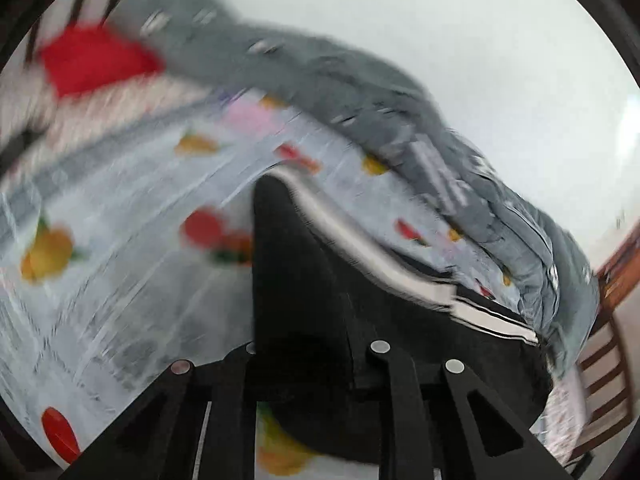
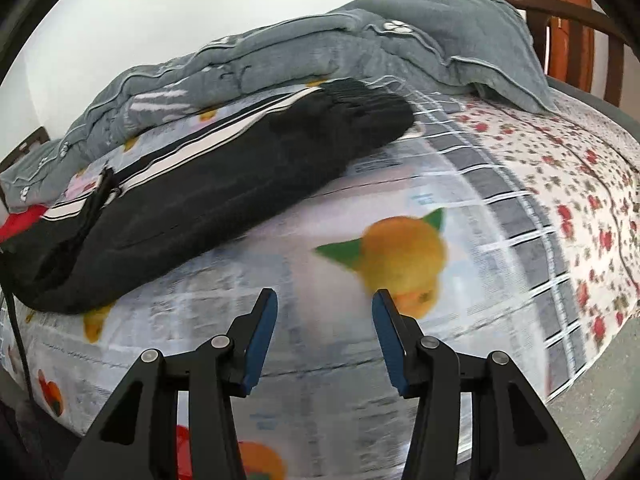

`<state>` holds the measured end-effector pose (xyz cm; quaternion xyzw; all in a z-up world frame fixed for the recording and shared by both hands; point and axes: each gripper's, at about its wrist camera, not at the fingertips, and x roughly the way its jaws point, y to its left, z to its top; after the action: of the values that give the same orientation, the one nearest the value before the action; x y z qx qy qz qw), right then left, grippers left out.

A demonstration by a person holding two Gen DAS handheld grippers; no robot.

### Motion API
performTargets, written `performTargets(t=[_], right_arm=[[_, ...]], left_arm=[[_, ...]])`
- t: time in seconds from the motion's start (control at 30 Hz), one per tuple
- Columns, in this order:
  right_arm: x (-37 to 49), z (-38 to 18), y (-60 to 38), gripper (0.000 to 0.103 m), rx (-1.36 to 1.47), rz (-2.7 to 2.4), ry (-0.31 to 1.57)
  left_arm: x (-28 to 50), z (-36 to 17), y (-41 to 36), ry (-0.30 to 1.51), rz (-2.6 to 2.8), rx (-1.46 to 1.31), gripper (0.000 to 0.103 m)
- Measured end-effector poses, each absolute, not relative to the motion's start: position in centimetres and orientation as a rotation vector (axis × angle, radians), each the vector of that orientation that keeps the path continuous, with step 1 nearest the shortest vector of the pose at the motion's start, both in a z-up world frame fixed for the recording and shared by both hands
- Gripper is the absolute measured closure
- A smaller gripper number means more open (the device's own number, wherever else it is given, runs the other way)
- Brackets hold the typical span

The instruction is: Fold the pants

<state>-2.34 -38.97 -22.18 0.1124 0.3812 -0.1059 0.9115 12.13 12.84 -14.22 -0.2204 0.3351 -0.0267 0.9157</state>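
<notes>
Black pants (image 2: 224, 184) with white side stripes lie lengthwise across a fruit-print bed sheet (image 2: 320, 320), waistband end at the far right. My right gripper (image 2: 324, 300) is open and empty, above the sheet in front of the pants, not touching them. In the left wrist view my left gripper (image 1: 304, 360) is shut on the black pants (image 1: 312, 288); the cloth covers the fingers and rises between them. The striped edge (image 1: 400, 272) runs off to the right. That view is blurred.
A grey quilt (image 2: 320, 52) is bunched along the far side of the bed against a white wall. A red item (image 1: 92, 60) lies at the far end. A wooden headboard (image 2: 560, 20) stands at the right. The bed's front edge drops to a grey floor (image 2: 600, 420).
</notes>
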Motion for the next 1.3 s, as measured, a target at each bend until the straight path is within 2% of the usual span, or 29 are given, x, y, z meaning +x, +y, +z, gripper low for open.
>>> performTargets(t=[0.13,0.27,0.43,0.6,0.7,0.77,0.9,0.93,1.07,1.3], right_arm=[[-2.3,-21.3,-41.4,0.054,0.214,-0.232,0.761],[-2.4,-20.1,-43.7,0.054,0.248,-0.251,0.725],[-3.4,-19.5,-45.5,0.054,0.308,-0.264,0.716],[-5.0,-21.1,-45.3,0.054,0.34,-0.22,0.788],[-5.7,-21.3,-45.1,0.054,0.302,-0.233,0.801],[-5.9,-20.9,-45.2,0.054,0.298,-0.233,0.79],[-5.5,-20.1,-44.9,0.054,0.281,-0.233,0.765],[-5.2,-19.8,-44.7,0.054,0.271,-0.234,0.76],[-4.1,-19.0,-43.6,0.054,0.255,-0.224,0.752],[-2.4,-17.5,-40.2,0.054,0.226,-0.185,0.736]], left_arm=[[12.3,-10.1,4.1,0.619,-0.098,-0.232,0.086],[11.9,-9.0,-4.8,0.588,-0.235,-0.114,0.086],[12.1,-12.1,-14.1,0.654,-0.367,-0.02,0.086],[12.2,-18.5,-20.4,0.864,-0.494,0.027,0.086],[10.7,-18.7,-21.7,0.83,-0.503,0.104,0.081],[9.8,-17.7,-21.7,0.838,-0.579,0.128,0.071],[8.1,-14.7,-19.9,0.768,-0.597,0.144,0.067],[7.6,-14.0,-19.3,0.736,-0.58,0.156,0.061],[6.3,-11.5,-16.4,0.644,-0.528,0.168,0.06],[7.4,-9.9,-10.6,0.626,-0.457,0.105,0.06]])
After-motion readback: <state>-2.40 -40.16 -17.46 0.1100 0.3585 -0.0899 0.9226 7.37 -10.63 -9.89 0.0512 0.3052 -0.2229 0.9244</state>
